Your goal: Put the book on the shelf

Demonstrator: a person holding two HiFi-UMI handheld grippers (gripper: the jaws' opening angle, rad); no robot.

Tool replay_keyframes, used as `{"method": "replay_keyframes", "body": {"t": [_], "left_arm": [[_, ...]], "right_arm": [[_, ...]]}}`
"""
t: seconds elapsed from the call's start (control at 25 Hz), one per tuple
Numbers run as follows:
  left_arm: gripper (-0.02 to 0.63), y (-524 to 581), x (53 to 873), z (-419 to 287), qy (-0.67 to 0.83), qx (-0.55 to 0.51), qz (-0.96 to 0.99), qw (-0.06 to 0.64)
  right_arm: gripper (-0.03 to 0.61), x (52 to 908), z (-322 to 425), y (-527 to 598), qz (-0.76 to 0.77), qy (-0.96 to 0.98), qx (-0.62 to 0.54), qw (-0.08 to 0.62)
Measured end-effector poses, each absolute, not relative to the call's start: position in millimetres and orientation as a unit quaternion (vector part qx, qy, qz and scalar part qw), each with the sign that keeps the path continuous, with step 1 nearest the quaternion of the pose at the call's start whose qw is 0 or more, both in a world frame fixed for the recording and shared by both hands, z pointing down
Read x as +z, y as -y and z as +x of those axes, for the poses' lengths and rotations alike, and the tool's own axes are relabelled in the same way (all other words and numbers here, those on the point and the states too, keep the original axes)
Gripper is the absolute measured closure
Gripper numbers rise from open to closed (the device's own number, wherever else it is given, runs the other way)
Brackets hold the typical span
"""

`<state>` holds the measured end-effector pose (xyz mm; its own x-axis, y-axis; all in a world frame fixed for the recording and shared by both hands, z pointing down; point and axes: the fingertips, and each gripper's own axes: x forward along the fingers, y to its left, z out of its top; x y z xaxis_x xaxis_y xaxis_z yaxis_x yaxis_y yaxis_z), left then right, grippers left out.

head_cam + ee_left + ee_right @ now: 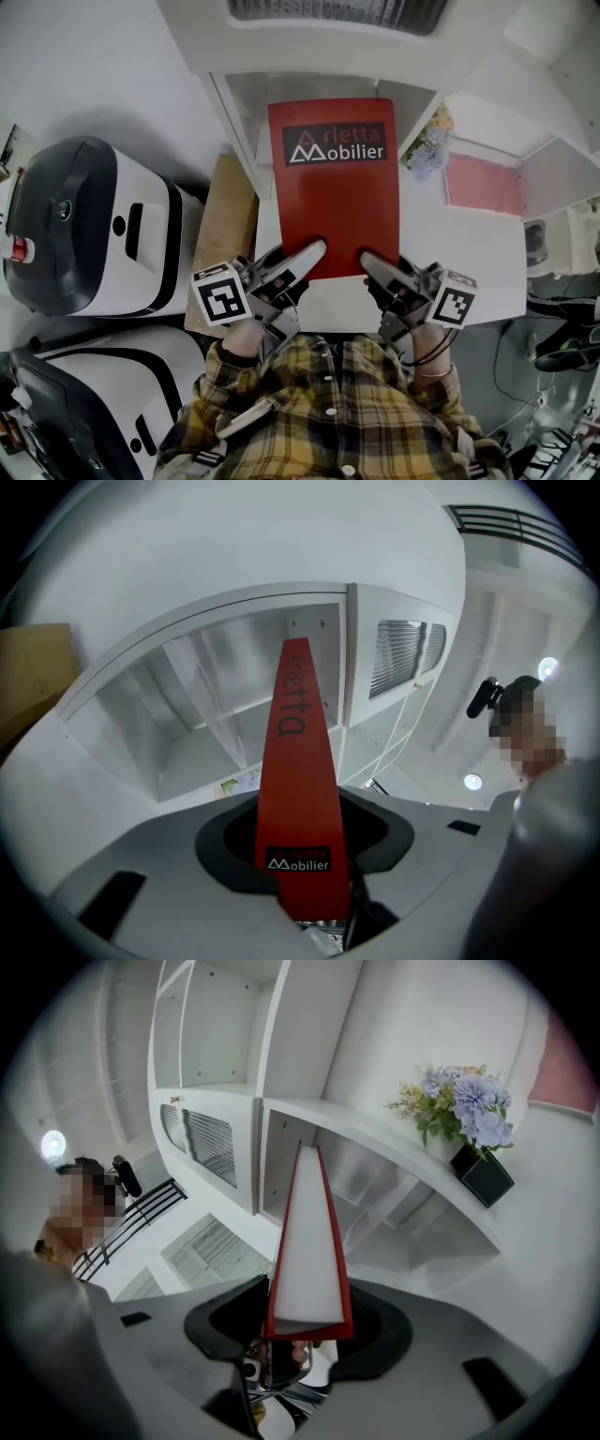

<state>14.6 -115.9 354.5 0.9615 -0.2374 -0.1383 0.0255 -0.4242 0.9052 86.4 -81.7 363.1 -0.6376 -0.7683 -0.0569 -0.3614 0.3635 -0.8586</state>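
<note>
A red book (333, 187) with a black "Mobilier" label lies flat between my two grippers, its far end at the open compartment of the white shelf (246, 98). My left gripper (305, 258) is shut on the near-left corner, clamped on the book's spine (298, 789). My right gripper (375, 264) is shut on the near-right corner, and the white page edge (307, 1260) runs away from it between the red covers. In both gripper views the book points into an empty cubby of the shelf (216, 705), (375, 1143).
Blue-violet flowers in a black pot (469, 1115) stand on the shelf to the book's right (427, 150), beside a pink panel (483, 183). Black-and-white machines (94, 225) and a cardboard sheet (225, 225) fill the left side. A louvred vent (394, 653) is next to the cubby.
</note>
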Motion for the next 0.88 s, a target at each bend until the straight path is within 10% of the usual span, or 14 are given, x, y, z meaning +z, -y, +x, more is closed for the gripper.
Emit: {"method": "replay_keyframes", "body": {"t": [0.88], "left_arm": [[0.436,133,368,24,0.063,-0.106,0.807,0.577]], "right_arm": [[0.365,369,96,96,-0.379,-0.773,-0.449,0.239]]}}
